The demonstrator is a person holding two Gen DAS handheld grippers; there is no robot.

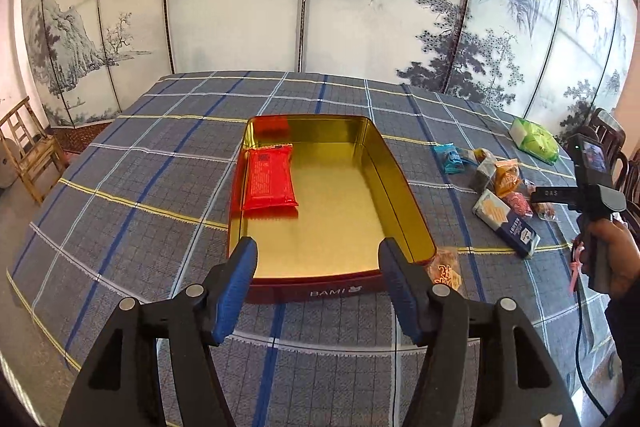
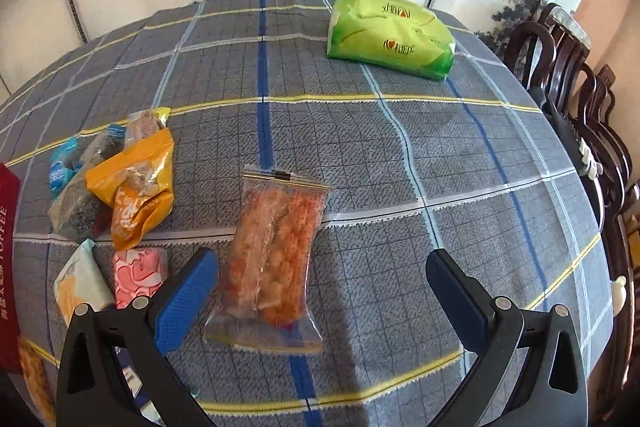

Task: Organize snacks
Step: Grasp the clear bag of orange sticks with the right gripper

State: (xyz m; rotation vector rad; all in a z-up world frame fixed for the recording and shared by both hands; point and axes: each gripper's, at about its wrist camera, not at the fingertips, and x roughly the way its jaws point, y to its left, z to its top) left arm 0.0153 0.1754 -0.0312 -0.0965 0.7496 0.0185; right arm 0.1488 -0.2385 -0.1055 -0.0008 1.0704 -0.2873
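On the left side, the left gripper (image 1: 318,259) hangs over the near wall of the tin (image 1: 404,195), its blue pads spread apart with nothing between them. Past its fingertips and a little to the left, the red packet (image 1: 269,179) lies flat against the tin's left wall, long axis running away from the tool, parallel to the tin's long sides. The rest of the gold floor, ahead and to the right of this tool, is bare, so there is plenty of room to lay more packets beside the red one. A small orange-printed sachet (image 1: 445,267) rests on the cloth just outside the tin's near right corner, beside the right finger.

Further right is the loose heap: a blue packet (image 2: 63,169), an orange pouch (image 2: 138,187), a pink candy packet (image 2: 140,275) and a pale cracker pack (image 2: 82,285), all left of the right gripper (image 2: 322,293). That tool is also wide open and empty. The clear zip bag (image 2: 274,259) of orange snacks lies directly ahead of it, between the lines of its two fingers but nearer the left finger, long axis pointing away from the tool and leaning slightly right at the sealed far end. The right gripper is plainly the nearer one, and I judge this bag its likely next pick. Bare tablecloth (image 2: 460,227) right of the bag gives the right finger free room; the pink packet crowds the left finger. Far ahead and right lies the green bag (image 2: 390,35), well apart, near the table's far edge.
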